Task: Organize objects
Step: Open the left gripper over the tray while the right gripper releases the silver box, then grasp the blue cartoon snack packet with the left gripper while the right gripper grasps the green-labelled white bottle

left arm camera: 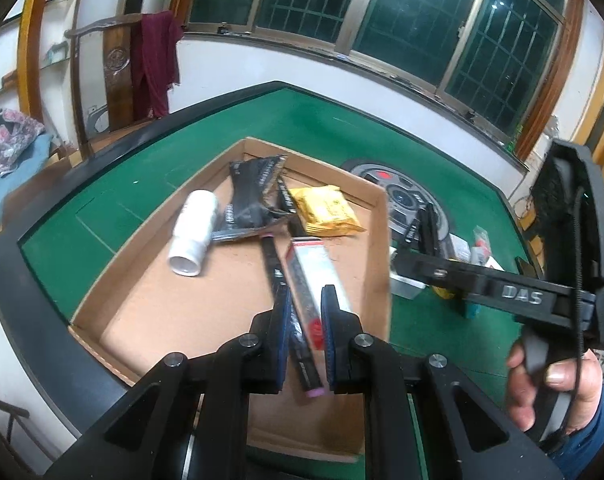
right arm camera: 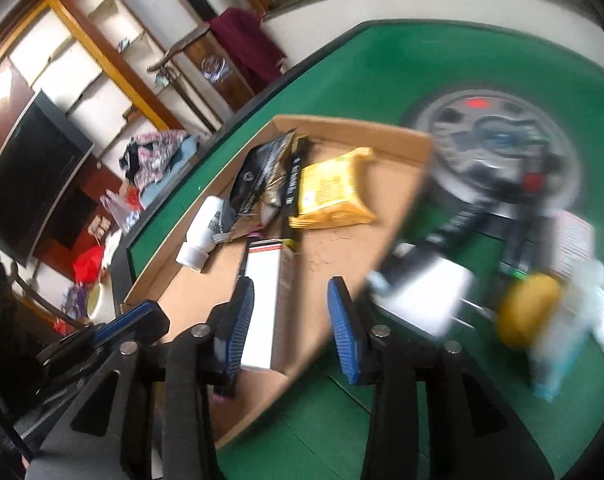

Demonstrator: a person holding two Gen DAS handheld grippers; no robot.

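Cardboard tray (left arm camera: 102, 292) on green felt table (left arm camera: 321, 120): white bottle (left arm camera: 194, 236), yellow packet (left arm camera: 327, 210), black pouch (left arm camera: 252, 196). Left gripper (left arm camera: 305, 336) pinching black pen (left arm camera: 298, 340); right gripper (right arm camera: 290, 320) spread, empty, over long box (right arm camera: 262, 304).

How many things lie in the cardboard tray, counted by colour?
White: 2, the bottle and the long box
Black: 3, the foil pouch, the narrow sachet and the stick with pink ends
Yellow: 1, the packet
Total in the cardboard tray: 6; the pouch may hide more.
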